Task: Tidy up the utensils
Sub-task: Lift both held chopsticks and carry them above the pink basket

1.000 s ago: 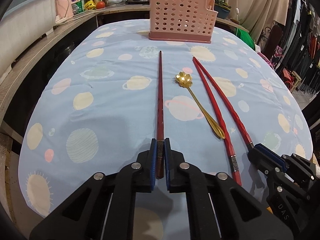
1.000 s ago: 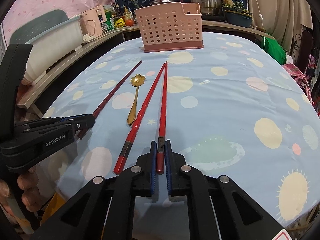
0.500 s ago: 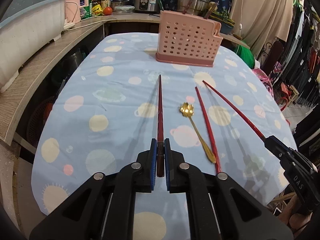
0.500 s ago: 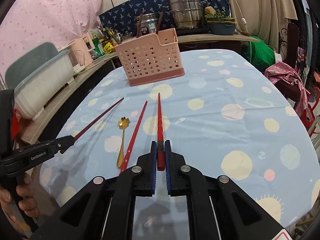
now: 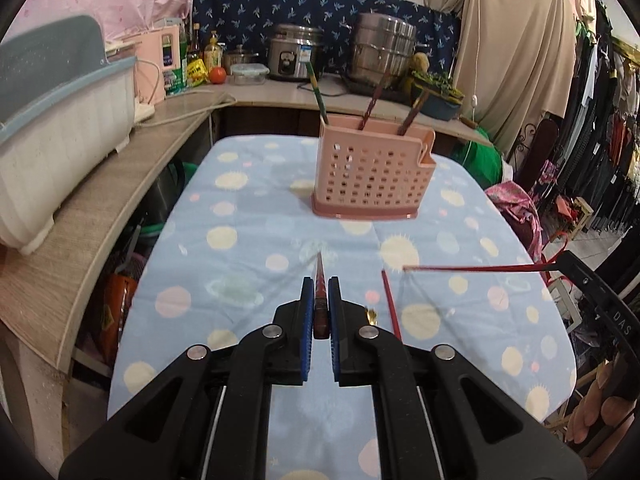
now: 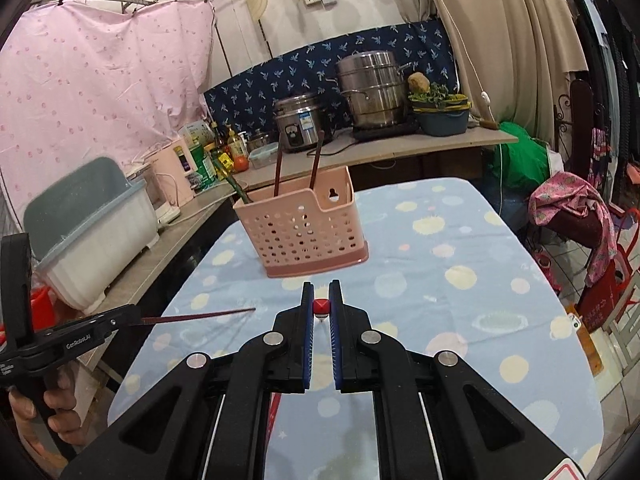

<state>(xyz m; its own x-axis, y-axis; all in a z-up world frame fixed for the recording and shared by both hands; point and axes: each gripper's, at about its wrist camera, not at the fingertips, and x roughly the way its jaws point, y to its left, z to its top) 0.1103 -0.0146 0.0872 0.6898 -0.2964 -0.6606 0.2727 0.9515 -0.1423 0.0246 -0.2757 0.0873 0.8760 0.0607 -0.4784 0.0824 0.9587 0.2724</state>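
Note:
A pink perforated utensil basket (image 5: 372,172) (image 6: 304,232) stands at the far end of the blue planet-print table (image 5: 240,248), with several sticks upright in it. My left gripper (image 5: 319,286) is shut on a dark red chopstick (image 5: 320,300) held above the cloth and pointing at the basket. My right gripper (image 6: 321,288) is shut on a bright red chopstick (image 6: 321,306), seen end-on. In the left wrist view that chopstick (image 5: 472,268) crosses from the right. A second bright red chopstick (image 5: 391,304) and a gold spoon (image 5: 372,316) lie on the cloth.
A wooden counter (image 5: 92,208) runs along the left with a white and grey dish bin (image 5: 60,120). A rice cooker (image 5: 294,56) and a steel steamer (image 5: 382,50) stand behind the basket. Clothes (image 5: 600,140) hang at the right. A hand (image 6: 60,400) grips the left tool.
Both grippers have risen, each lifting its chopstick off the cloth. The right-hand chopstick has swung to lie crosswise in the left wrist view. The spoon and the other chopstick stayed put.

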